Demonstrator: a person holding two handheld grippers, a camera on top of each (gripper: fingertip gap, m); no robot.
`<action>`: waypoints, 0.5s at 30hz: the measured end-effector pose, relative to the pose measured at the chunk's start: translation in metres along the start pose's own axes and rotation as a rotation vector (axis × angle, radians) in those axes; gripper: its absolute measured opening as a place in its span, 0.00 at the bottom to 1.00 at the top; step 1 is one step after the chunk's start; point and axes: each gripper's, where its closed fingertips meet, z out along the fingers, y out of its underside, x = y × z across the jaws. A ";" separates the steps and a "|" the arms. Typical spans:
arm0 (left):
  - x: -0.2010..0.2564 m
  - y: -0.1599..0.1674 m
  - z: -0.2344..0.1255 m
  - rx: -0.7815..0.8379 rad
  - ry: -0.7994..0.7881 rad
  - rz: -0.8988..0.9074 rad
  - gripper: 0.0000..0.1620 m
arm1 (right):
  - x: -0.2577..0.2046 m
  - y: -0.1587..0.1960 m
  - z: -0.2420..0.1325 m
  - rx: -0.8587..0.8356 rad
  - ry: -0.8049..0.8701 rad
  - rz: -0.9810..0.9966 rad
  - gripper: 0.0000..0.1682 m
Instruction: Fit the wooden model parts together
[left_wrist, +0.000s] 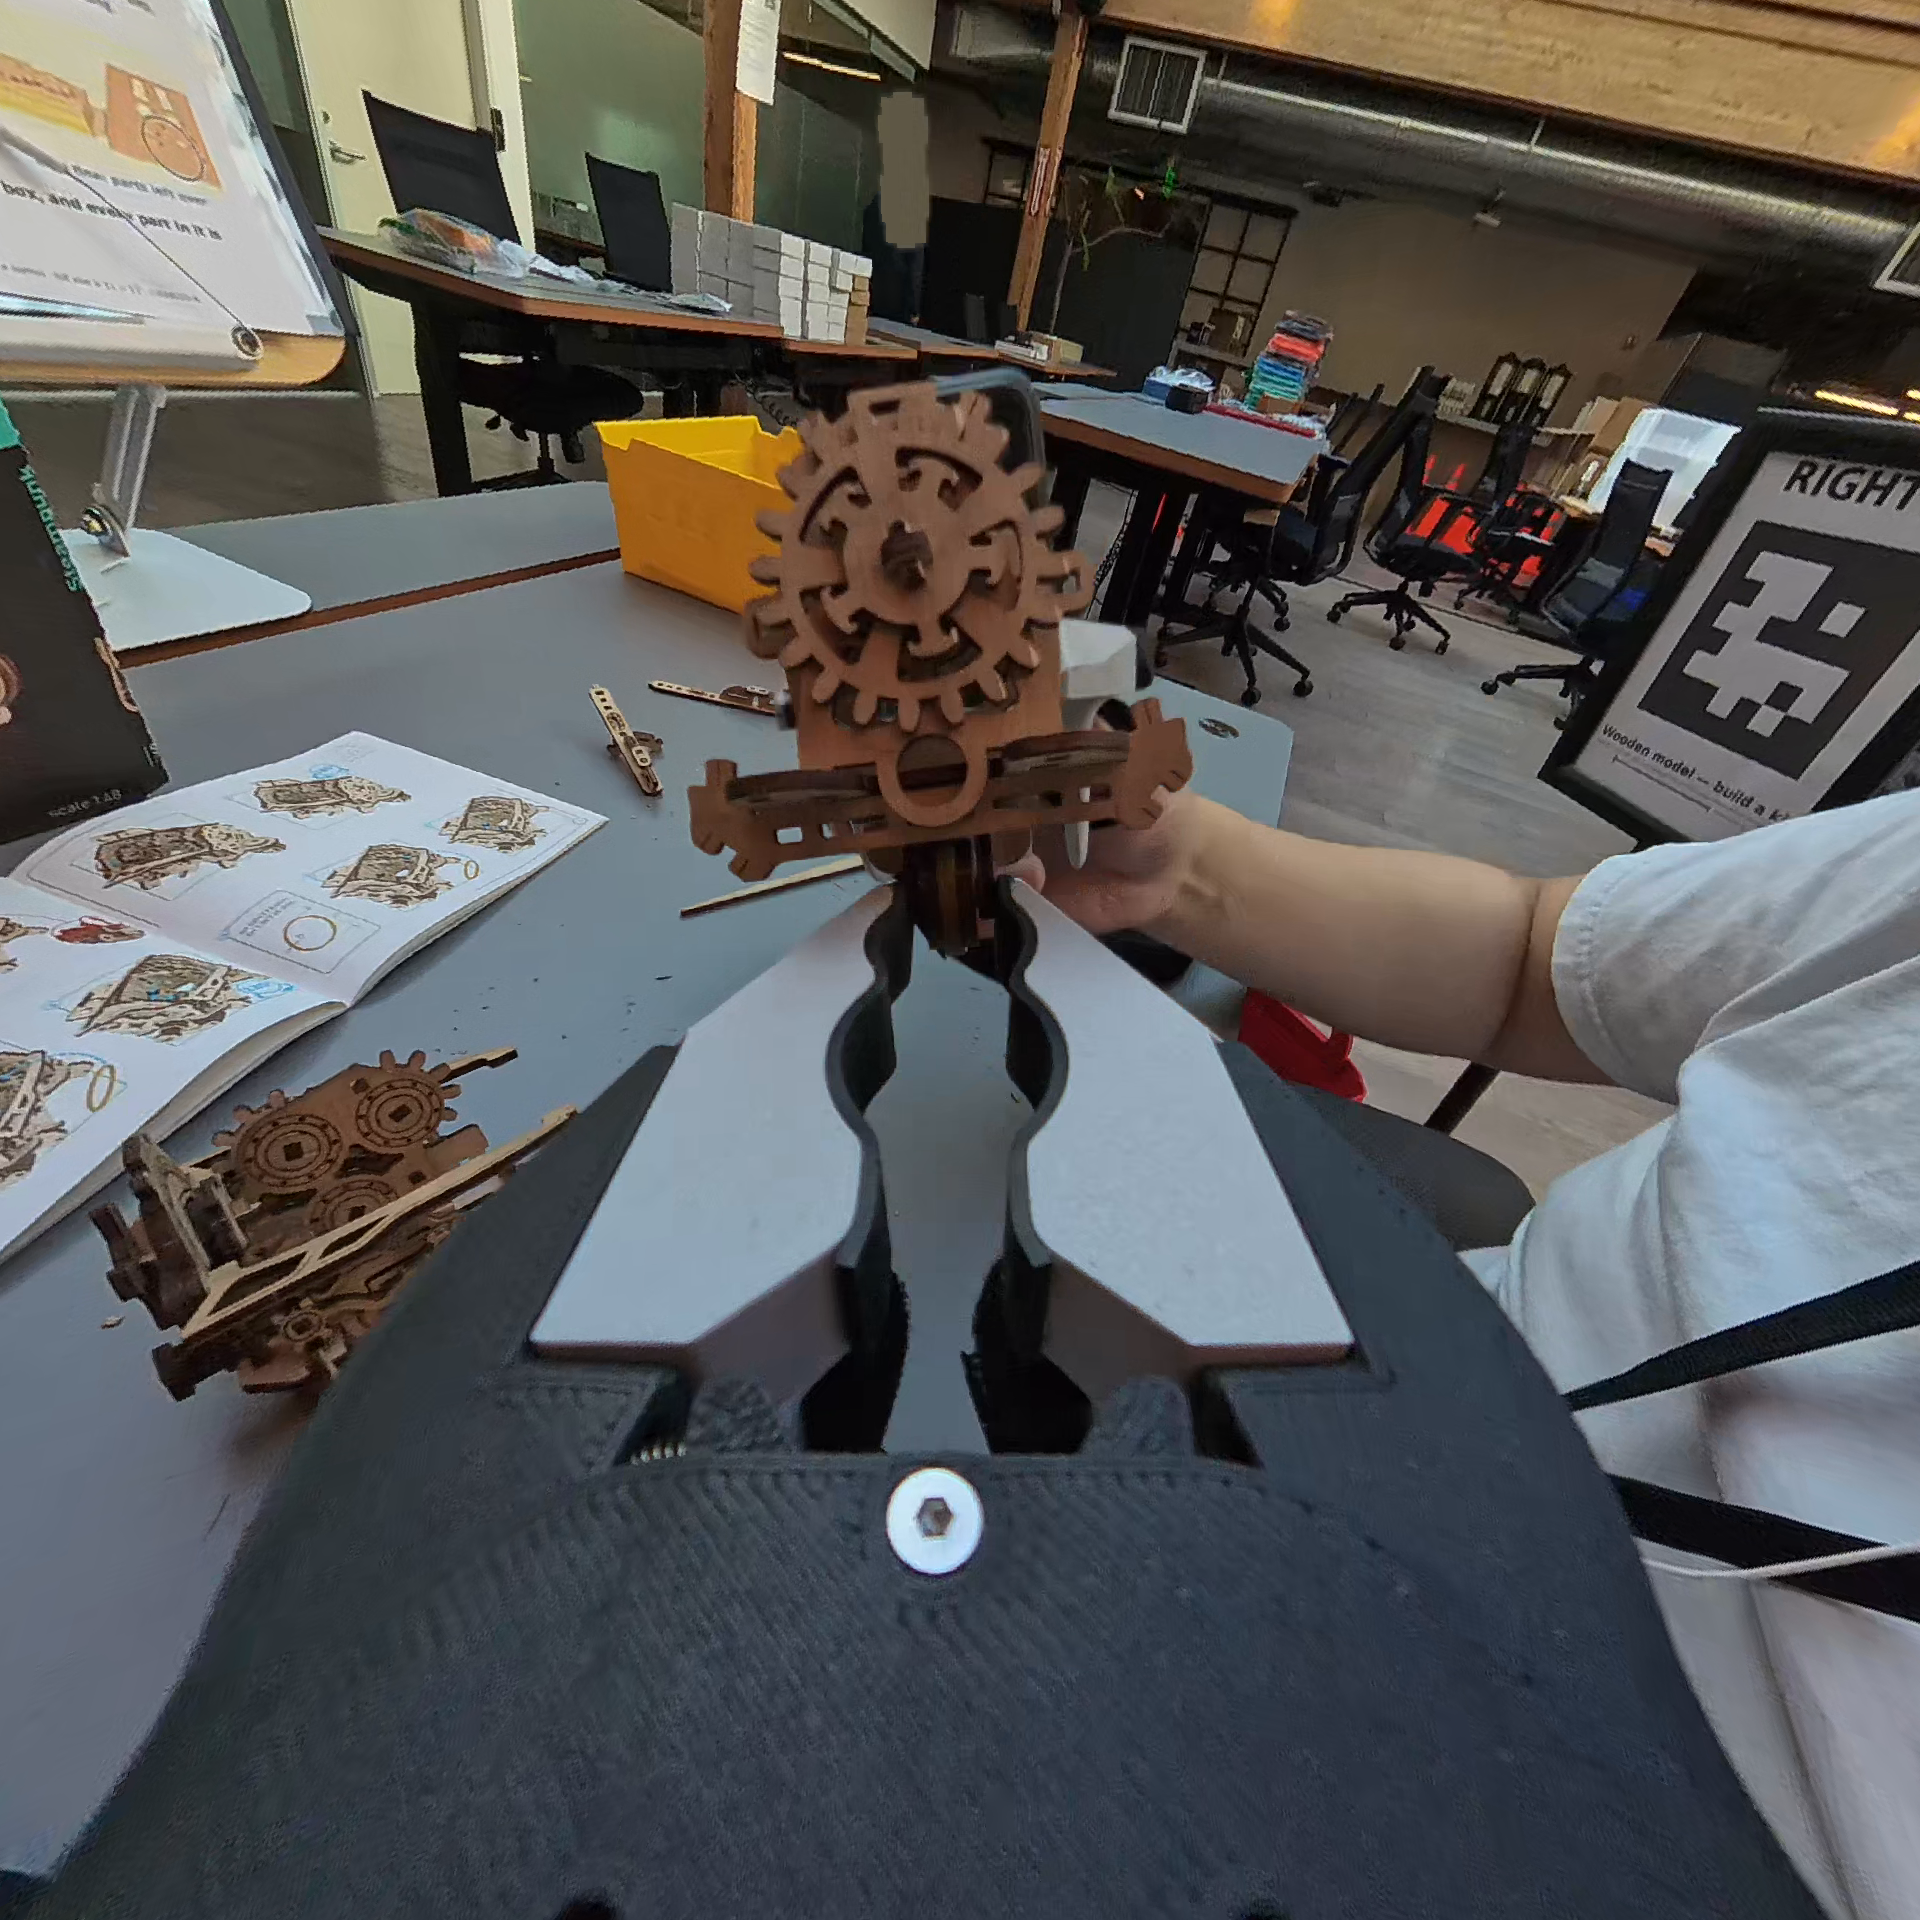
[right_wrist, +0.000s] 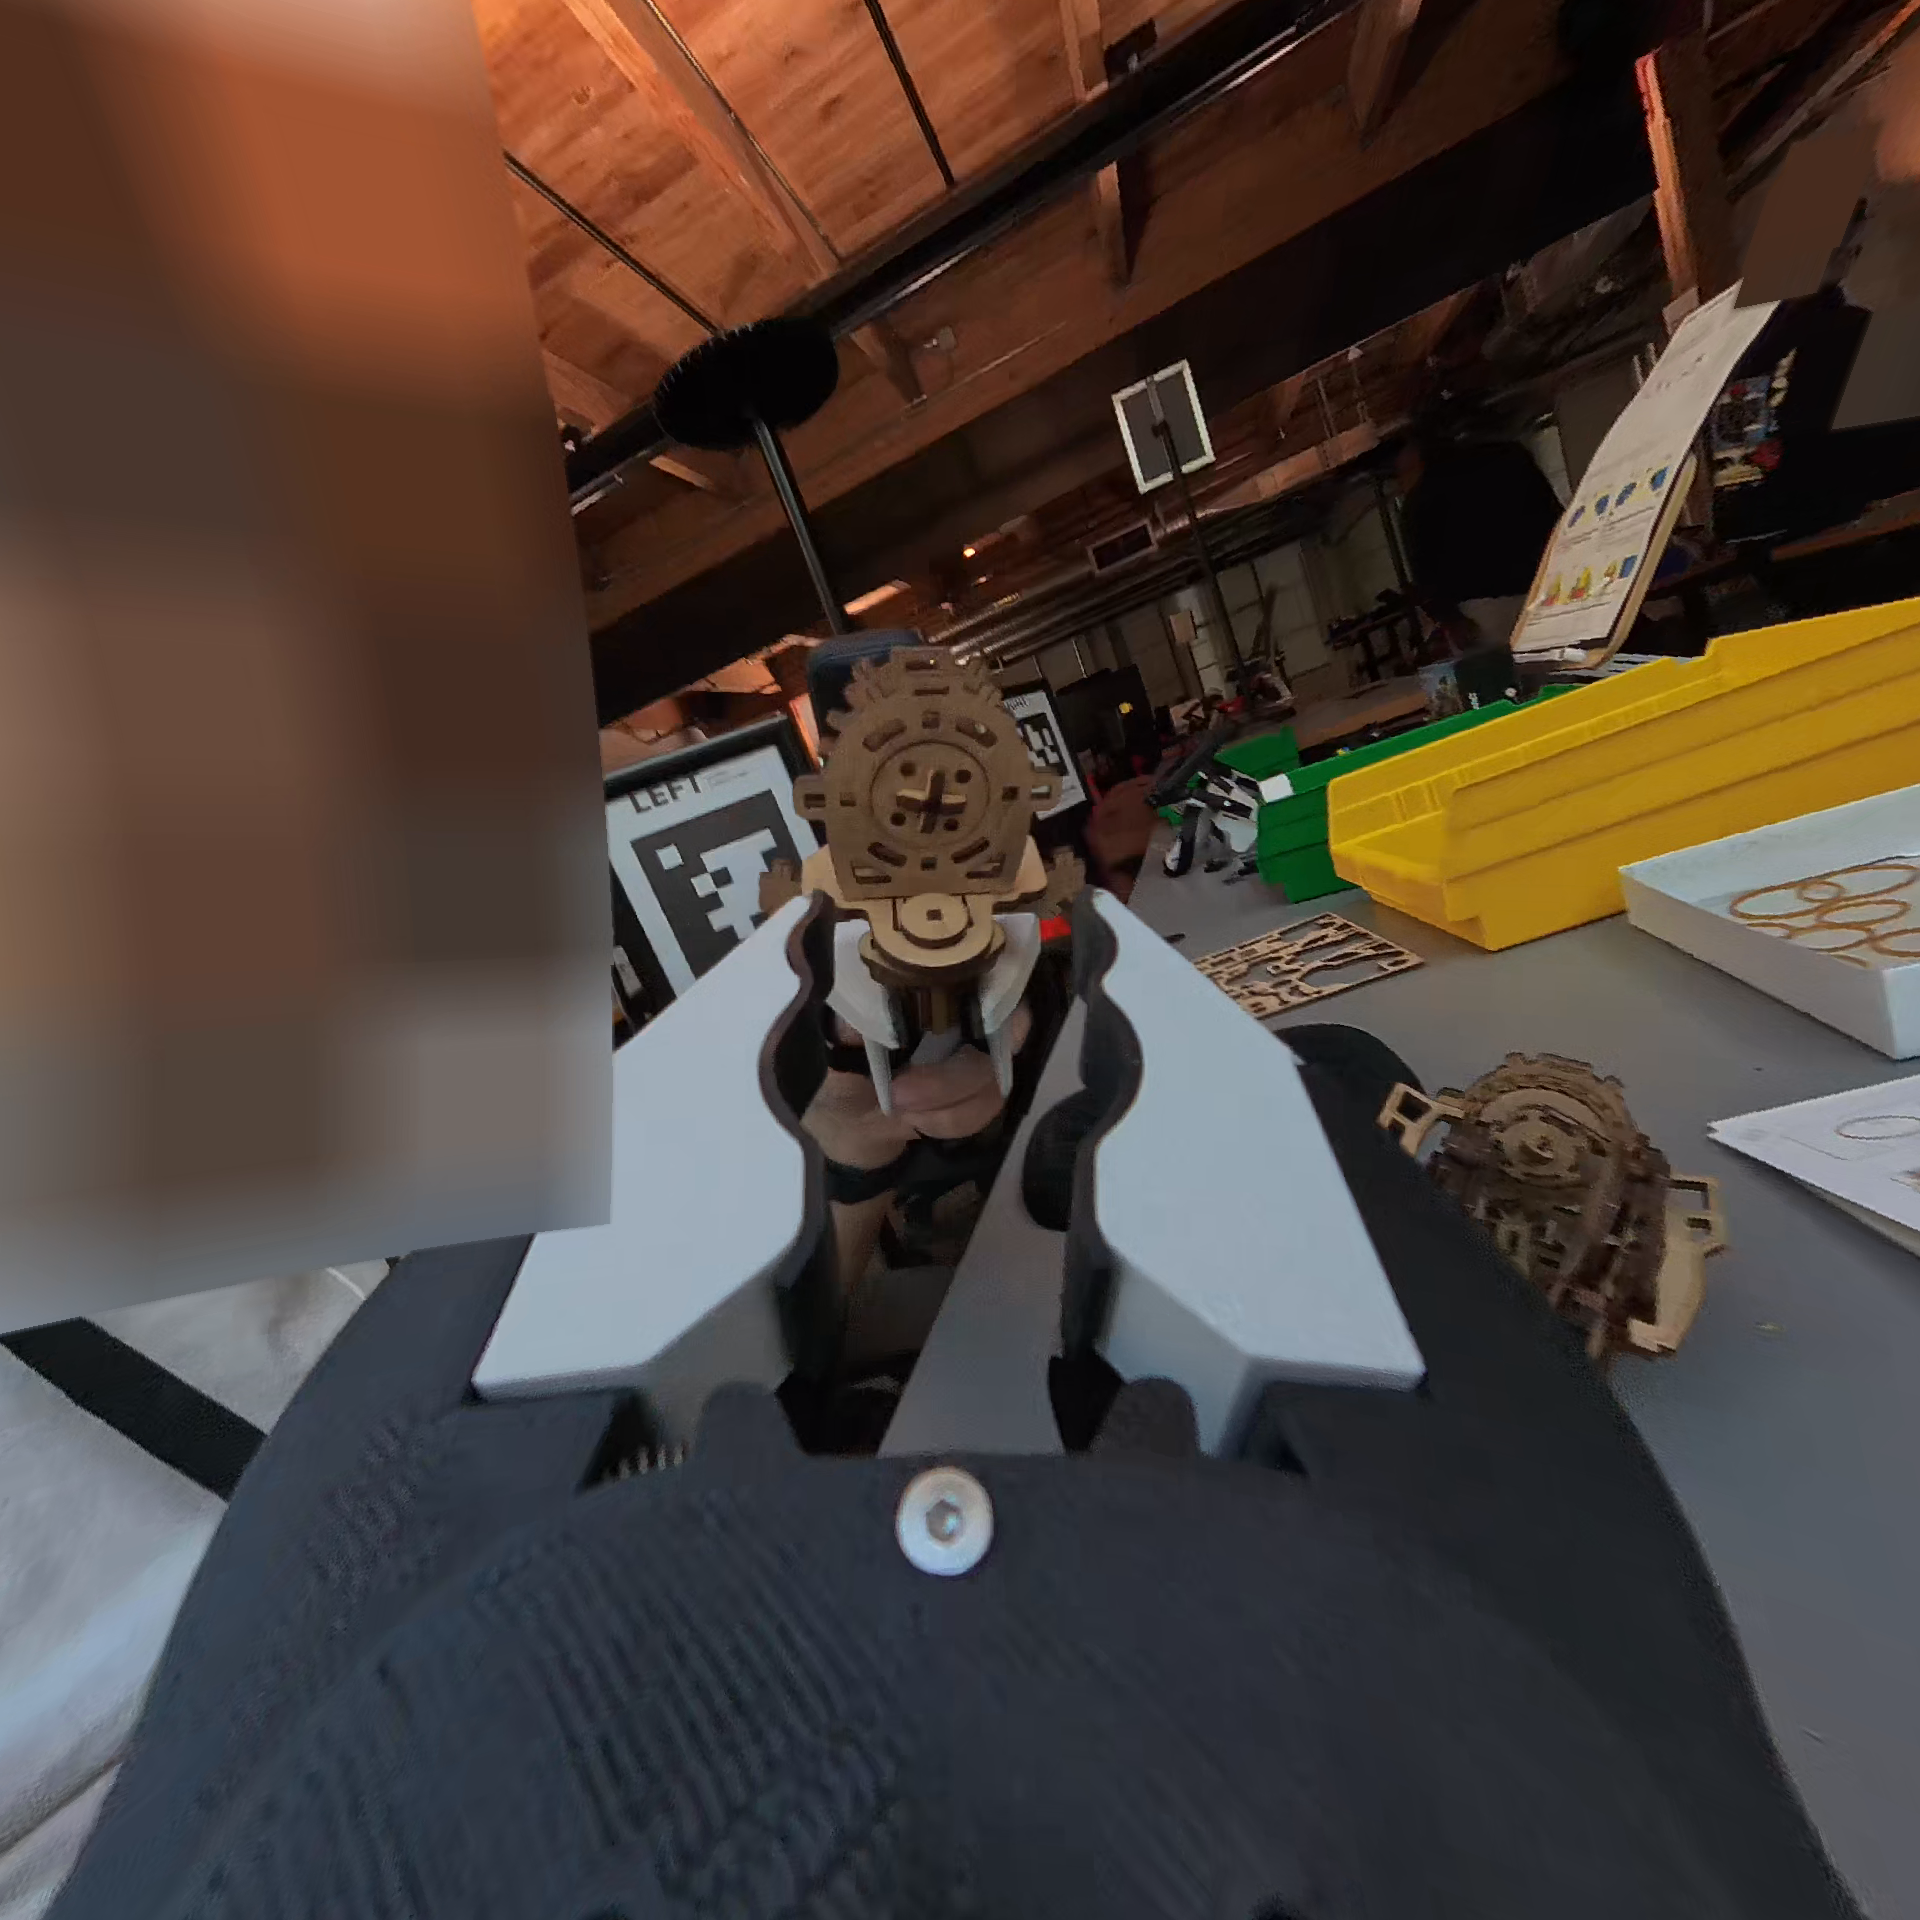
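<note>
The wooden gear assembly (left_wrist: 914, 665) is held aloft at 12 o'clock, its lower stem pinched by the left gripper (left_wrist: 951, 914). The right gripper (right_wrist: 940, 935) closes around it opposite. Light, stiff, brittle-toothed: hold the stem, never the gear rim
</note>
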 end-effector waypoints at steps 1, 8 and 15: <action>0.000 0.005 -0.001 -0.029 0.002 0.014 0.08 | 0.002 0.000 -0.003 -0.054 0.029 -0.056 0.31; -0.010 0.043 -0.004 -0.244 -0.074 0.183 0.08 | -0.006 0.007 -0.008 -0.590 0.106 -0.516 0.53; -0.005 0.061 0.006 -0.334 -0.095 0.333 0.08 | -0.007 0.041 -0.007 -0.875 0.008 -0.544 0.52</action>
